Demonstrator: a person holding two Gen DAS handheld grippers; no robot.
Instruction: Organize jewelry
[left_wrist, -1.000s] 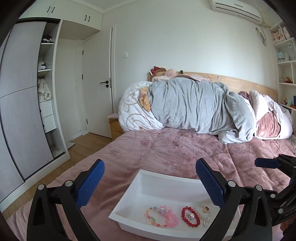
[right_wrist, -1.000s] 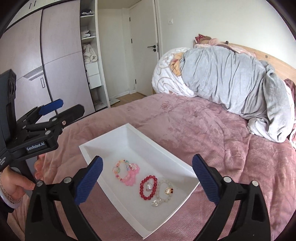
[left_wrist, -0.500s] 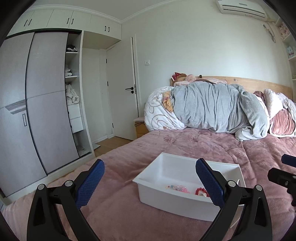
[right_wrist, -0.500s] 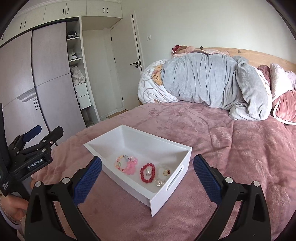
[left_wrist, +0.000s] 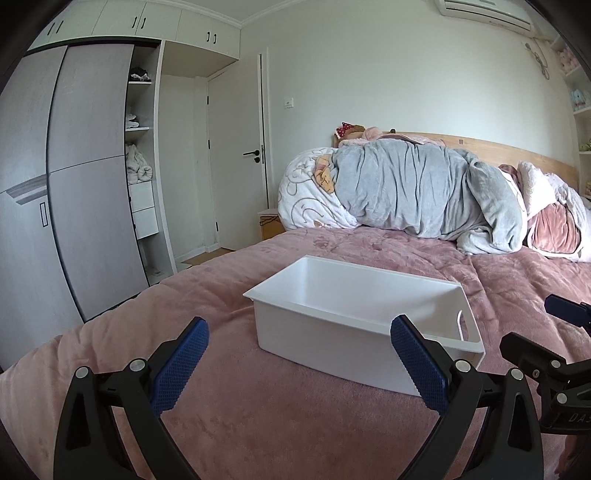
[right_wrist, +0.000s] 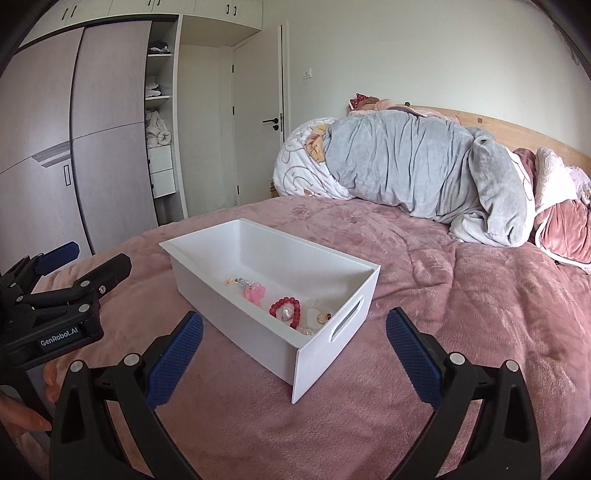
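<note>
White plastic bin (right_wrist: 332, 295): centre of the right wrist frame, on the pink bedspread (right_wrist: 461, 314).
Red bead bracelet (right_wrist: 285, 312): inside the bin, near its handle end; likely light and slippery, so pinch across the beads.
Left gripper (left_wrist: 301, 363): wide open, empty.
Right gripper (right_wrist: 293, 354): wide open, empty.

Black grippers (right_wrist: 295, 356) – blue ribbed pads (right_wrist: 173, 362), silver screws
</note>
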